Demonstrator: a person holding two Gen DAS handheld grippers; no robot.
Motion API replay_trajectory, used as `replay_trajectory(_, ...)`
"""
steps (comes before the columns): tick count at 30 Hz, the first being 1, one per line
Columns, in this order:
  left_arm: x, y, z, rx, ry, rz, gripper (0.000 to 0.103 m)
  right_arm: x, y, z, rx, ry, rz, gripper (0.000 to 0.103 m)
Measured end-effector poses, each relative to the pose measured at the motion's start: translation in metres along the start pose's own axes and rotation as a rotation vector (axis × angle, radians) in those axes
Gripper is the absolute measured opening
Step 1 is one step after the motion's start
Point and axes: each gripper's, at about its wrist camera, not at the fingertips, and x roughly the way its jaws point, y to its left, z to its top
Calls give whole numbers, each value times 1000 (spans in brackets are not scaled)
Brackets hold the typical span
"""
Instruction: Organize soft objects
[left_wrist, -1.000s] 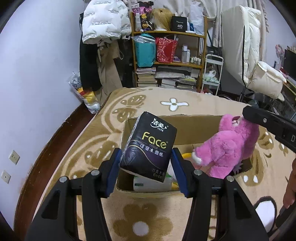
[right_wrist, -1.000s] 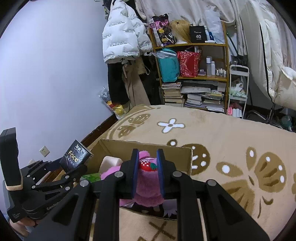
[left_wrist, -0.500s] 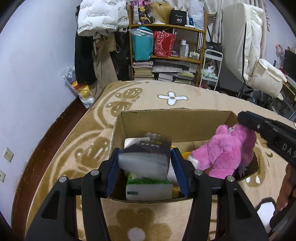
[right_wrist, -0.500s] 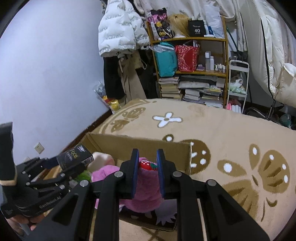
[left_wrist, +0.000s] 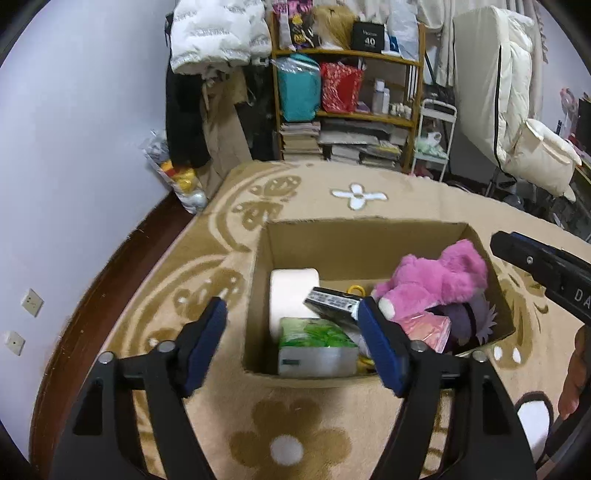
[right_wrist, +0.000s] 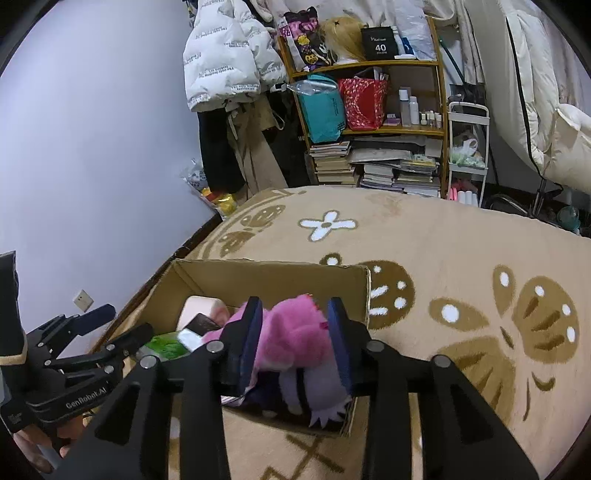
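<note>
Both tools opening over the cardboard box on the patterned rug

The left tool is spreading wide, its pads clear of the dark tissue pack, which lies tilted in the box on the green tissue pack. The right tool is opening with the pink plush toy between its pads, resting inside the box at its right end

One cardboard box, three tissue packs (green, black, pink), one pink plush, one paper roll
</note>
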Motion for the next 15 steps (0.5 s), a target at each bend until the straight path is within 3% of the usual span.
replay_trajectory(3,-19,3,1,5,-17,19,93,-14,2,0,1,-16,7,71)
replay_trajectory(6,-37,5,0,2,-26,39,95,-30,7,0,3,-30,14,90)
replay_trajectory(8,-51,8,-1,-9,-40,54,99,-40,11,2,-7,-33,7,98)
replay_trajectory(15,-107,18,-7,-25,-117,86,102,-85,28,-1,-39,-81,7,103)
